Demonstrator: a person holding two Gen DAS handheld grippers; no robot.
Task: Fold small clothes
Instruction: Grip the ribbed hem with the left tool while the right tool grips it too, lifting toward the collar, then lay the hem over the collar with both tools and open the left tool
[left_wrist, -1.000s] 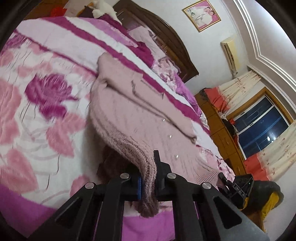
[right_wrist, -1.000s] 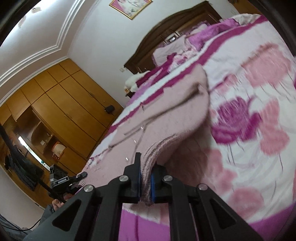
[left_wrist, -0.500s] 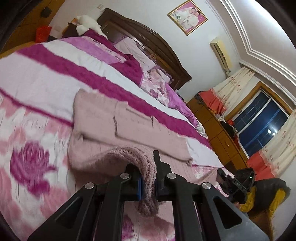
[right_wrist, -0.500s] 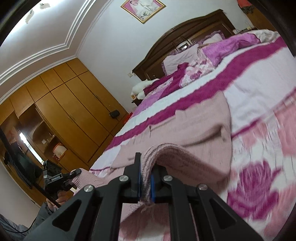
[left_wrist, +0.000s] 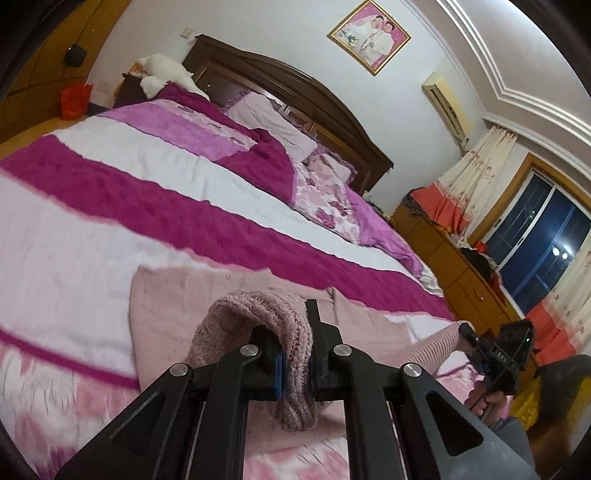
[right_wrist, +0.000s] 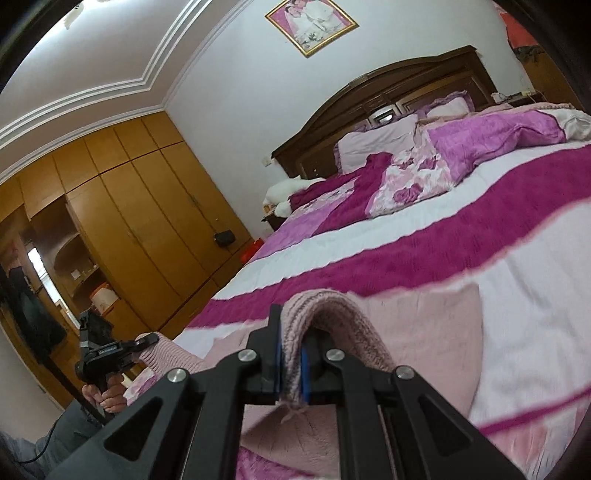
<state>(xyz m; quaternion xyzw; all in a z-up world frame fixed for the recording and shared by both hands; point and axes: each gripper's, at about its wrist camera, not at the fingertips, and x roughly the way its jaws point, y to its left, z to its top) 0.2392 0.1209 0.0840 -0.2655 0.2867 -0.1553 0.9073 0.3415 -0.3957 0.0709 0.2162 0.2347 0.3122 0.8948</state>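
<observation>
Broad bed (left_wrist: 110, 177) under a striped pink cover, serving as the folding surface. Across its near end, pink knitted sweater (left_wrist: 170, 295), mostly flat, near edge raised at two corners, probably for carrying over as a fold. Left gripper (left_wrist: 295, 363) clamped on one thick knitted corner; right gripper (right_wrist: 291, 373) clamped likewise on the other. Curtained window (left_wrist: 535, 240) only in the left view; wooden wardrobe (right_wrist: 122, 221) only in the right. Each gripper caught small in the opposite view.
</observation>
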